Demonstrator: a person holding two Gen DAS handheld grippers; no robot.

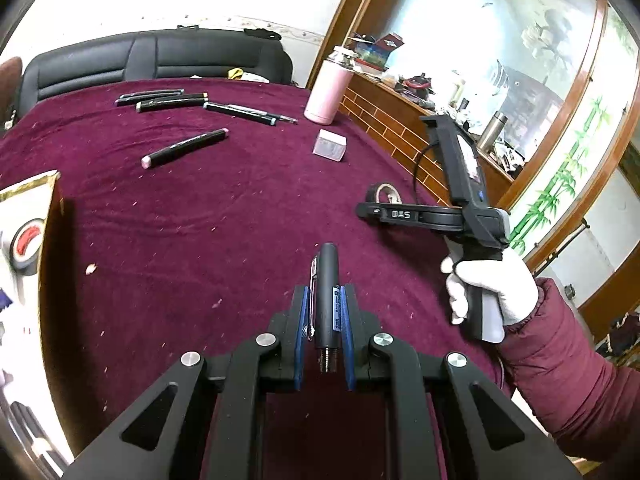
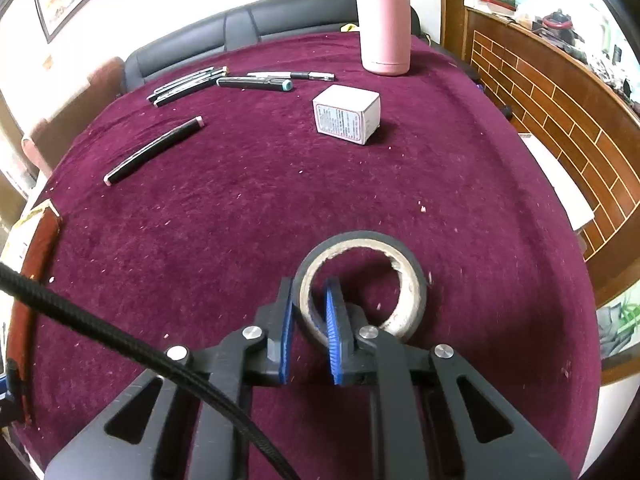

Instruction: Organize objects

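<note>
My left gripper (image 1: 324, 300) is shut on a black pen (image 1: 328, 280) that points away over the maroon tablecloth (image 1: 224, 216). My right gripper (image 2: 310, 300) is shut on the near wall of a black tape roll (image 2: 404, 280), with one blue pad outside the ring and the other inside it. In the left wrist view that tape roll (image 1: 385, 193) lies under the right gripper's fingers (image 1: 394, 215), held by a white-gloved hand (image 1: 492, 288). A lone black marker (image 1: 185, 148) (image 2: 154, 148) lies mid-table. Several more pens (image 1: 168, 100) (image 2: 188, 84) lie at the far side.
A small white box (image 1: 330, 145) (image 2: 348, 114) and a pink thermos (image 1: 329, 88) (image 2: 386, 20) stand at the far right. An open box (image 1: 24, 240) with a red-cored tape roll sits at the left edge. A brick-patterned wooden counter (image 1: 400, 128) runs along the right.
</note>
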